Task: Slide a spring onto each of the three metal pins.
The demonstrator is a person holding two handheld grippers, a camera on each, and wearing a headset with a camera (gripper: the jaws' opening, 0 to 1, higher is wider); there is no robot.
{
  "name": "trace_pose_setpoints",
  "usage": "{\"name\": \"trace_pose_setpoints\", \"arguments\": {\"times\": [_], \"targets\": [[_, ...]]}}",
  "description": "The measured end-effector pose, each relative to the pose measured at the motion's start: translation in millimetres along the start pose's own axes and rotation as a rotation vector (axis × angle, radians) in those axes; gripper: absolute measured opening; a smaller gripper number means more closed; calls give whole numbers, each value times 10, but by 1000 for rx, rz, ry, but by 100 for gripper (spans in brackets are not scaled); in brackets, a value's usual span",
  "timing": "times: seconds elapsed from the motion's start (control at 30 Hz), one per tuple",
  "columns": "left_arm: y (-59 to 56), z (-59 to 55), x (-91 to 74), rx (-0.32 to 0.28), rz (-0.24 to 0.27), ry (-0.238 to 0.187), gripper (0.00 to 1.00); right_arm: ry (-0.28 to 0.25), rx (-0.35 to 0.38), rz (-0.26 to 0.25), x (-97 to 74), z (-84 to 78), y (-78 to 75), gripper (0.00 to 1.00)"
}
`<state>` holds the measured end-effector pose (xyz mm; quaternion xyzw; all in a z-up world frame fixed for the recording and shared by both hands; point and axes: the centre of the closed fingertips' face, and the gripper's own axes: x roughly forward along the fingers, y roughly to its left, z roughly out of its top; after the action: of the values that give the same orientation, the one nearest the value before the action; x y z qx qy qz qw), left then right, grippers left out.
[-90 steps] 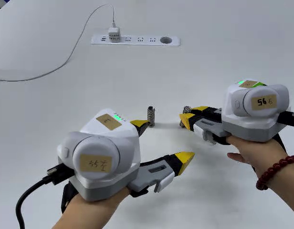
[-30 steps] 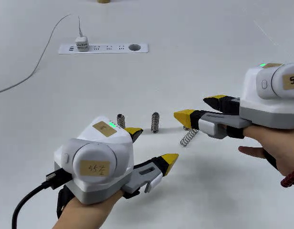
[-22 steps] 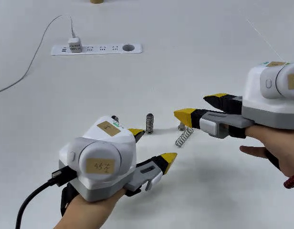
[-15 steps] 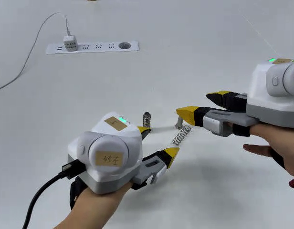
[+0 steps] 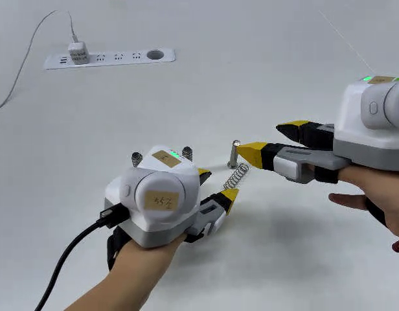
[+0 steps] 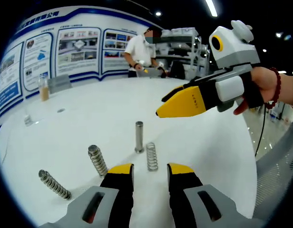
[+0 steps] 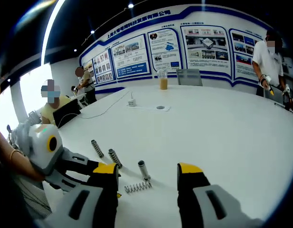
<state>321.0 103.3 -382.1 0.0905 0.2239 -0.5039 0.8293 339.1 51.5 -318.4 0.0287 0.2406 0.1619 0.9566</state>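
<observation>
The left gripper (image 5: 217,184) has come forward since half a second ago, and its lower tip now sits just beside the near end of the loose spring (image 5: 237,175); its jaws stand a little apart and hold nothing, and in the left gripper view the spring lies just ahead of that gap.

Likely troubles, from left to right: the two sprung pins (image 5: 136,159) stand just behind the left gripper's body, so a careless swing of it could topple them; a closing pinch that catches only the end coils could flick the spring away or roll it across the table (image 5: 284,58); the bare pin (image 5: 235,154) stands just beyond the spring's far end, so a push along the spring could knock it over; the right gripper (image 5: 271,139), jaws wide apart and empty, hangs near that pin and crowds the way in from that side.

Well apart at the back left lie a power strip (image 5: 109,58) and its cable (image 5: 21,55); neither is in the way.
</observation>
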Motion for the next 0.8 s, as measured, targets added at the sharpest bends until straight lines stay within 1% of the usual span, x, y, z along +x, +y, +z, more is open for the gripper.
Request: {"name": "trace_pose_setpoints", "arguments": {"times": [0.17,0.23,0.3,0.37,0.47,0.57,0.7,0.8], "targets": [[-28,-43,74,10,-5,19,26,-17,27,0,-35,-1,-33,50],[-32,-60,97,15,0,26,24,-17,25,-4,-40,-7,-44,50],[-38,-64,122,8,-2,28,23,-14,24,-5,-47,-19,-51,50],[-40,-63,138,14,-1,30,22,-14,26,-5,-51,-26,-56,49],[-24,-87,162,33,3,51,19,-6,27,-8,-58,-51,-65,49],[-22,-81,170,22,1,48,18,6,26,-11,-61,-80,-69,48],[-30,-123,184,36,6,72,15,12,28,-10,-61,-99,-65,48],[-23,-109,205,46,10,70,13,13,34,-12,-63,-102,-70,48]]}}
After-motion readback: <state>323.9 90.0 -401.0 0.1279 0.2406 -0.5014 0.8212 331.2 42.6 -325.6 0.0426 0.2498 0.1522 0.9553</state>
